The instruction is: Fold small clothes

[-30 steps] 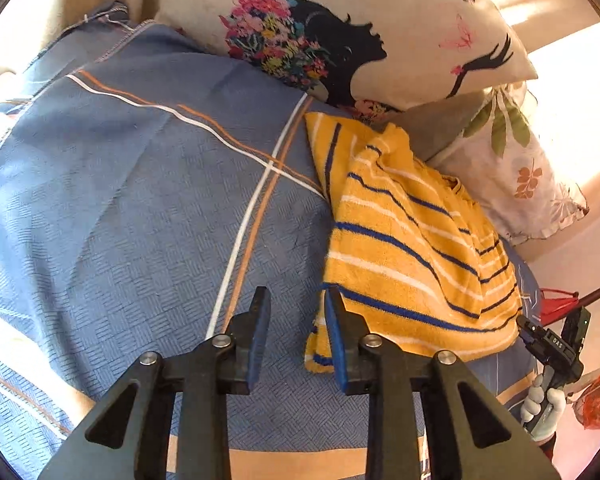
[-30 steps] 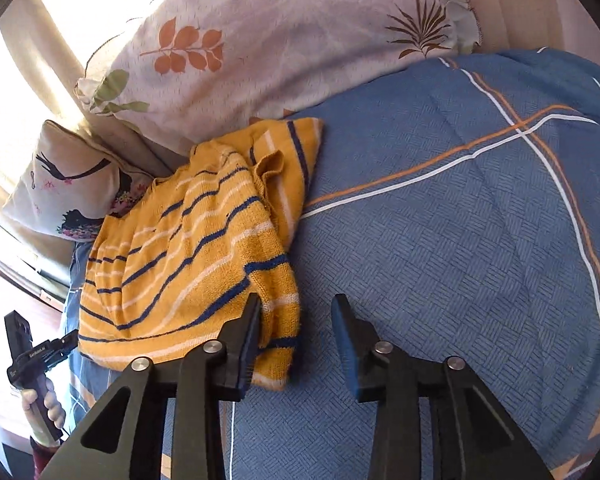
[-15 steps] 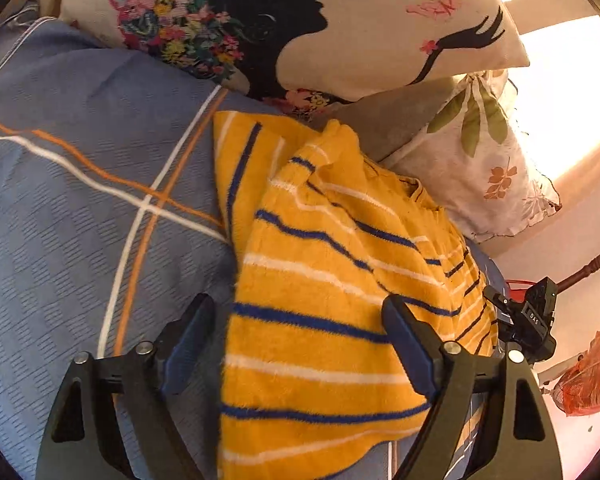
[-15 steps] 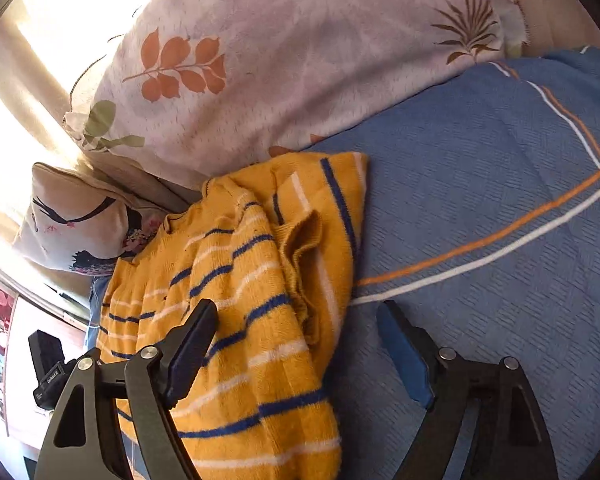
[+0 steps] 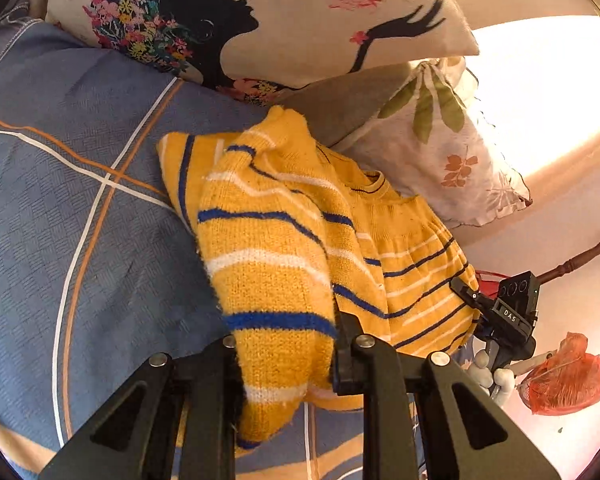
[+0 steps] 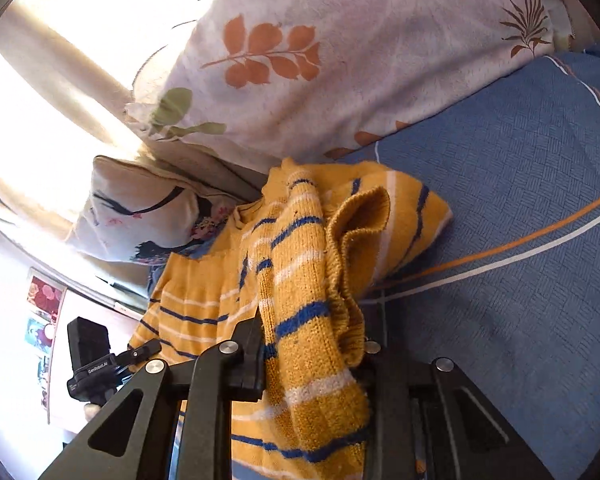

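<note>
Both pairs of jaws closing now, knit bunched between each! Half a second back, wide open and straddling the hem; now the left gripper (image 5: 286, 354) clamped on the near edge of the yellow striped sweater (image 5: 276, 256), fabric gathered up and spilling over its fingers. Same at the right gripper (image 6: 312, 354): pinched onto the sweater (image 6: 300, 280), a ribbed cuff (image 6: 360, 216) flopped open just ahead of the fingertips. Far end of the garment draped on the blue bedcover (image 5: 80, 220), up against the leaf-print pillow (image 6: 340, 60) beyond. Flat a second ago, lifted and rumpled at the near end now. Looks like both corners secured, so carrying the hem forward over the body seems next. Risk: uneven bunching, crooked fold.
</note>
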`<state>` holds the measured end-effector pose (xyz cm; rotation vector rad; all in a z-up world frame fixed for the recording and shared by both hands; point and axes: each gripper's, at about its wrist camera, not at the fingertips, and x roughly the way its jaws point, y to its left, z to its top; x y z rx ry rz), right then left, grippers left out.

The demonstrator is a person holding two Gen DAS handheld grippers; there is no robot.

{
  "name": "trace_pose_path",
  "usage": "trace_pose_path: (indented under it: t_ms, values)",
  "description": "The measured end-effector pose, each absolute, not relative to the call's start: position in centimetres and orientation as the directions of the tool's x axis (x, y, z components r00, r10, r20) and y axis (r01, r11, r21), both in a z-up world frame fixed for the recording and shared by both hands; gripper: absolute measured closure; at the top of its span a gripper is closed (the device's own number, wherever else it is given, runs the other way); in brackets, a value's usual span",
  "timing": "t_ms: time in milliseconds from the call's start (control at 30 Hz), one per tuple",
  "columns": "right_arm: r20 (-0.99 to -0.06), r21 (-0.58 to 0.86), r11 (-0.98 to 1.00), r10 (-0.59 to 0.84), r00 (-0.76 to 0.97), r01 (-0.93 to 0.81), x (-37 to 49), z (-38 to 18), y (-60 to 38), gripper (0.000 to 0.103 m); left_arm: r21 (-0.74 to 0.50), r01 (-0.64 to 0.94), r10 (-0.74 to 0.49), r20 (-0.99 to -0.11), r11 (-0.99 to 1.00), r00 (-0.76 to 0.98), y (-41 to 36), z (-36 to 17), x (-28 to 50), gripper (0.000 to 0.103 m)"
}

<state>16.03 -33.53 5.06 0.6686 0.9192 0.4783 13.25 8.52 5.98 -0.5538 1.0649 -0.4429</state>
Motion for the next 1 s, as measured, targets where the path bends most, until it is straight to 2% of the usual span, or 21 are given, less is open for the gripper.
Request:
trace_pose_path:
  t_ms: [133,233,267,300,400,467,567,667,767,867,933,1000]
  values:
    - [-0.595,0.684,0.723,0.632,0.496,-0.101,13.2,4.4,-33.7,0.075,-0.593,0.045,-0.565,-0.737,0.804,0.372,7.9,5.0,11.4,0.081]
    - [-0.684,0.617,0.787,0.544,0.486,-0.013,12.7,2.0,-34.0,0.062,-0.531,0.02,-0.5,-0.784,0.847,0.369,7.8,3.3,10.9,0.073]
    - [-0.696,0.622,0.782,0.537,0.477,0.027,12.5,1.1,-34.6,0.049,-0.529,0.015,-0.496,-0.785,0.848,0.37,7.9,3.0,10.6,0.071]
    - [-0.679,0.652,0.757,0.556,0.479,0.045,12.1,0.6,-35.3,0.042,-0.533,0.017,-0.499,-0.781,0.846,0.377,9.4,2.9,9.4,0.067]
    - [-0.655,0.661,0.748,0.537,0.531,0.058,10.9,1.5,-36.9,0.042,-0.498,0.031,-0.464,-0.781,0.866,0.418,10.4,3.8,7.6,0.059]
    - [-0.664,0.605,0.794,0.465,0.586,0.054,9.9,3.4,-37.5,0.042,-0.468,0.01,-0.422,-0.788,0.884,0.448,11.4,4.2,6.5,0.047]
    - [-0.639,0.542,0.84,0.41,0.651,0.003,8.5,6.4,-37.6,0.039,-0.483,-0.019,-0.418,-0.778,0.876,0.47,12.7,4.0,5.4,0.046]
    - [-0.611,0.526,0.844,0.461,0.644,-0.106,8.0,8.1,-35.4,0.039,-0.502,-0.023,-0.433,-0.767,0.865,0.473,12.6,3.3,4.9,0.045]
    - [-0.619,0.524,0.832,0.52,0.588,-0.183,9.1,7.6,-32.2,0.039,-0.495,-0.026,-0.427,-0.774,0.869,0.468,11.8,2.4,4.7,0.044]
    - [-0.664,0.538,0.828,0.531,0.526,-0.157,11.4,5.1,-30.6,0.039,-0.457,-0.03,-0.385,-0.781,0.889,0.492,11.6,2.3,4.3,0.043]
    - [-0.708,0.525,0.845,0.5,0.499,-0.102,13.0,2.8,-30.8,0.04,-0.476,-0.048,-0.392,-0.773,0.878,0.499,12.2,2.0,4.0,0.038]
    - [-0.709,0.519,0.851,0.478,0.519,-0.074,13.4,2.3,-31.4,0.049,-0.525,-0.066,-0.426,-0.751,0.848,0.504,13.1,1.4,3.8,0.038]
